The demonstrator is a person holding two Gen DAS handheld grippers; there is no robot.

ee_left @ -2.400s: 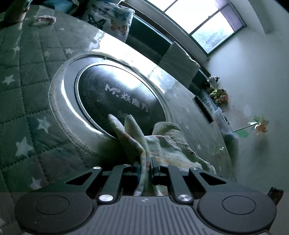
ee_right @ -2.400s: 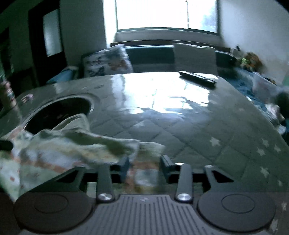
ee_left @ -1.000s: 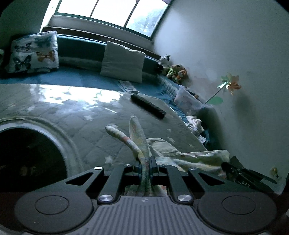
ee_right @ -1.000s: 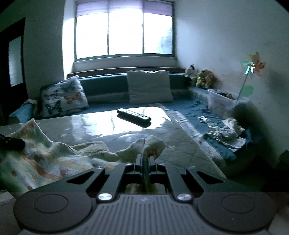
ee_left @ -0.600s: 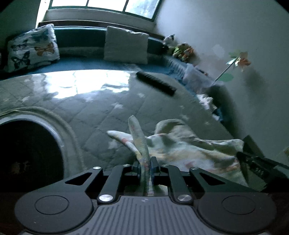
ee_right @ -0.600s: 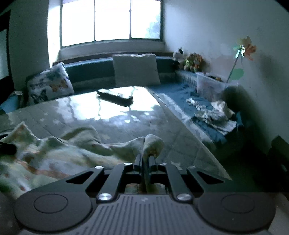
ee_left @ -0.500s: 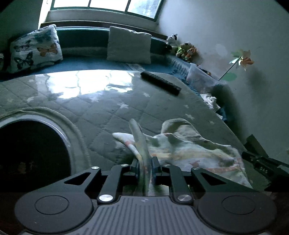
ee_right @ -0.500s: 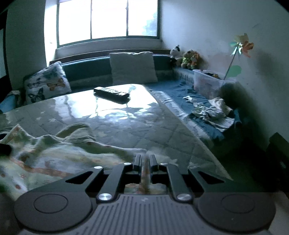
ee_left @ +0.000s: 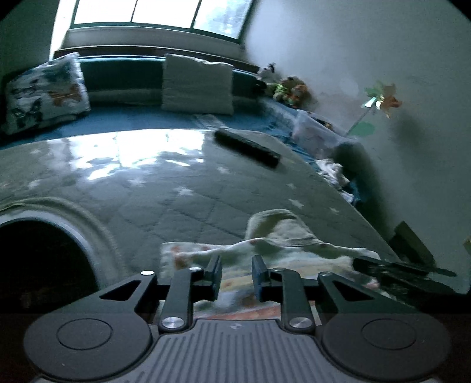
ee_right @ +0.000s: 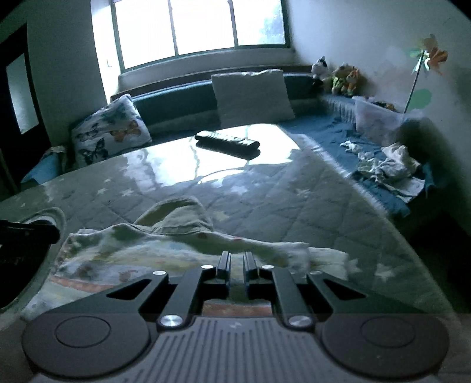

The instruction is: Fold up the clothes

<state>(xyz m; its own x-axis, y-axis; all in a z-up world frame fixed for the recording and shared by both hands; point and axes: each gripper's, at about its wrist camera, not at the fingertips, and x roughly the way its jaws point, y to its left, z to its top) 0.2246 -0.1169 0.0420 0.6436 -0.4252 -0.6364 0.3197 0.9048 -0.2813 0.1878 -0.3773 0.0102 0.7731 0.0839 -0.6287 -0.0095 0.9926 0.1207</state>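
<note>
Nearest us, our left gripper (ee_left: 235,275) has just been opening its jaws; they now stand apart over the patterned garment (ee_left: 282,244), no longer pinching it. Our right gripper (ee_right: 236,266) shows a narrow gap between its jaws, and we cannot tell whether cloth is caught there. The garment lies spread and rumpled on the quilted, star-printed table (ee_right: 309,206). At ten o'clock in the left view sits a dark round opening (ee_left: 38,265). Farther off, at twelve, a remote (ee_right: 226,141) rests on the table; beyond it, cushions on a bench.

Bright window (ee_right: 200,26), blue bench sofa (ee_right: 182,97), butterfly cushion (ee_right: 109,135), pale wall (ee_left: 368,44), dim daylight
</note>
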